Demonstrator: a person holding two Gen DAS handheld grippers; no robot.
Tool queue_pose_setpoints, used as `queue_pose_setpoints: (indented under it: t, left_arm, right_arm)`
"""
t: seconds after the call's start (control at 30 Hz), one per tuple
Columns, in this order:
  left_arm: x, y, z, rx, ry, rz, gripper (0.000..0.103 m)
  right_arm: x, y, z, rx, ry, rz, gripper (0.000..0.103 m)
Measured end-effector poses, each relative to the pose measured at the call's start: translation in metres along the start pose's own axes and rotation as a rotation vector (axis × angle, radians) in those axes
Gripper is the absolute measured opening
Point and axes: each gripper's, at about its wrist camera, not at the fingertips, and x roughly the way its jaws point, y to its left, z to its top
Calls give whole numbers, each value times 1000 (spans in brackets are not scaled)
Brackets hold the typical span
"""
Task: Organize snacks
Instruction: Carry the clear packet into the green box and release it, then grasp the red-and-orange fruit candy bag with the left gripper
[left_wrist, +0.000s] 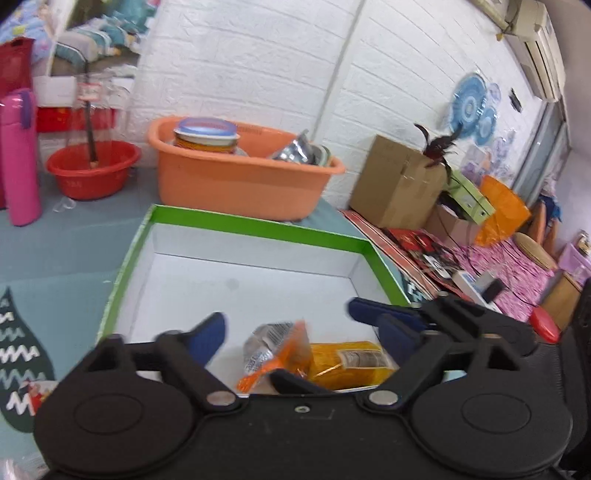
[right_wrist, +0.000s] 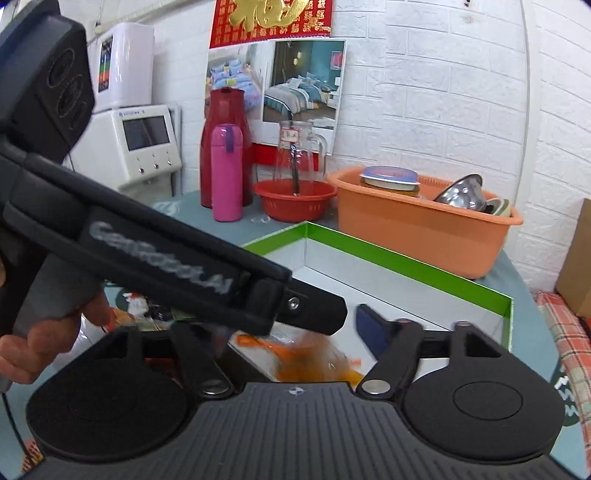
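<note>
At the far left of your left wrist view stands a smooth pink flask (left_wrist: 19, 155), then a round red plastic basin (left_wrist: 92, 168) with a dark stick in it, partly behind a clear glass jug. Next comes the orange plastic tub (left_wrist: 236, 177); a lidded jar and shiny metal ware show above its rim, the rest is hidden inside.

Your left gripper (left_wrist: 286, 325) is wide open and grips nothing. Its blue pads stand on both sides of two snack packets lying at the near end of the green-edged cardboard box (left_wrist: 255, 225) with the white inside. The orange and clear packet (left_wrist: 275, 349) is crinkled and touches the yellow packet (left_wrist: 347, 363) to its right. Their near ends are cut off by the gripper body.

In the right wrist view, the left tool crosses the picture and covers the left finger of your right gripper (right_wrist: 295, 332). Its jaws are spread, nothing is held. An orange packet (right_wrist: 310, 360) lies blurred between them in the box corner; its print I cannot read. Your hand (right_wrist: 40, 332) shows at the left edge.
</note>
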Motion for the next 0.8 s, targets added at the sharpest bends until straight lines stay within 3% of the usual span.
queue_pose_setpoints:
  t: [0.27,0.47,0.63,0.8]
  left_arm:
    - [-86,-16,-1,-29,-81,-51,103]
    - [-155,-36,-22,27,-111,11,103]
    - [-194,-36,-48,10,-119,38,103]
    - [-200,-33,-93,-8,-64,52,103]
  right_arm:
    - [-75,5,18,31,-64,-75,103]
    - [-153,21,23,35,-145,-40,103]
    - [-196,41,12,-17,-193,-30,103]
    - [-201,57,-24,-29,-145,-19,103]
